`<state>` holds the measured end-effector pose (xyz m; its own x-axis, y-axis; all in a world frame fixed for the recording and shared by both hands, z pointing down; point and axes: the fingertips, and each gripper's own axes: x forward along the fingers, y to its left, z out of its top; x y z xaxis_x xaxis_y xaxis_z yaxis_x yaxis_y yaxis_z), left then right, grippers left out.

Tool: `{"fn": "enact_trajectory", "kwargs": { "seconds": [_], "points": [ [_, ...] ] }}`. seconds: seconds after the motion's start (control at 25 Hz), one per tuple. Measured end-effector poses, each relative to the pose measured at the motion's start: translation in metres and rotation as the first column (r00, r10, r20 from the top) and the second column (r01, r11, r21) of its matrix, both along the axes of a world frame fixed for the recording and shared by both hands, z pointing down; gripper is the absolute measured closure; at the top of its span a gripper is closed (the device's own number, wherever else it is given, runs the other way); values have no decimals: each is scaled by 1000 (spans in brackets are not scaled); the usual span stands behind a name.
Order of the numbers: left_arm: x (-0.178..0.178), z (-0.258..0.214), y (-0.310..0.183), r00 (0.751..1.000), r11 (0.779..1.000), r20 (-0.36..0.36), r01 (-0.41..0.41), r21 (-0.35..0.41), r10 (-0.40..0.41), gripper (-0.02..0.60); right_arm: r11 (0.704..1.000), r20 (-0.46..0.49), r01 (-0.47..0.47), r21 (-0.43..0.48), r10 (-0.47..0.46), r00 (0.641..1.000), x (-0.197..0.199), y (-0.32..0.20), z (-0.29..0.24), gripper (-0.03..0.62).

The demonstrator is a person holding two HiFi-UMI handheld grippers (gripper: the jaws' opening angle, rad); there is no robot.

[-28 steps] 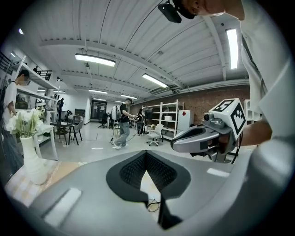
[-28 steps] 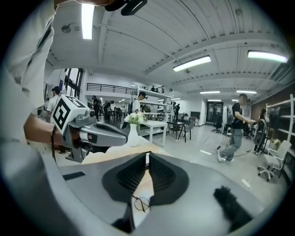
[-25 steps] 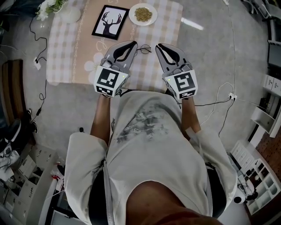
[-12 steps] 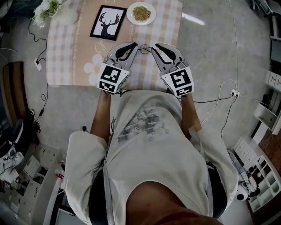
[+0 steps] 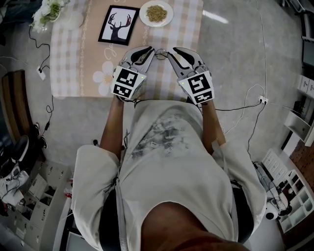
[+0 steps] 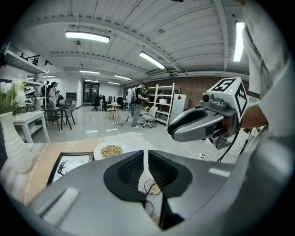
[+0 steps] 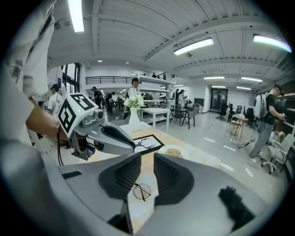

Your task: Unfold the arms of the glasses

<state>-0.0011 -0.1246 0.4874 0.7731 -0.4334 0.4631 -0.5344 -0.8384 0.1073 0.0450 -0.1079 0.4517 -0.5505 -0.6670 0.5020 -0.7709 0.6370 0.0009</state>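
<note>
- Head view: the left gripper (image 5: 148, 50) and the right gripper (image 5: 172, 50) are held low over the checked tablecloth (image 5: 73, 59), tips angled toward each other. The glasses (image 5: 161, 53) lie on the cloth between the two tips. At this scale the arms of the glasses cannot be made out.
- Left gripper view: the jaws stand almost together, with only a thin slit between the ribbed pads. Nothing is clamped. Thin wire of the glasses shows through the lower part of the slit, on the cloth beyond.
- Right gripper view: the jaws have just been opening and now stand moderately apart. Nothing is between the pads. Through the gap, one round lens and a dark arm of the glasses are seen lying on the cloth, clear of both jaws.
- Head view only: the full table layout, with a framed deer picture (image 5: 117, 24) and a plate of grains (image 5: 156, 13) beyond the grippers.
- Gripper views only: the room behind, with shelving (image 6: 161, 103) and standing people.
</note>
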Motion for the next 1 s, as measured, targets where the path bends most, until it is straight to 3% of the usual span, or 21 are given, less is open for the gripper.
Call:
{"fn": "enact_trajectory", "kwargs": {
  "seconds": [0.56, 1.0],
  "points": [
    [7, 42, -4, 991, 997, 114, -70, -42, 75, 517, 998, -24, 10, -68, -11, 1000, 1, -5, 30, 487],
    [12, 80, 4, 969, 987, 198, -130, -99, 148, 506, 992, -28, 16, -121, -20, 999, 4, -3, 51, 467]
  ]
}}
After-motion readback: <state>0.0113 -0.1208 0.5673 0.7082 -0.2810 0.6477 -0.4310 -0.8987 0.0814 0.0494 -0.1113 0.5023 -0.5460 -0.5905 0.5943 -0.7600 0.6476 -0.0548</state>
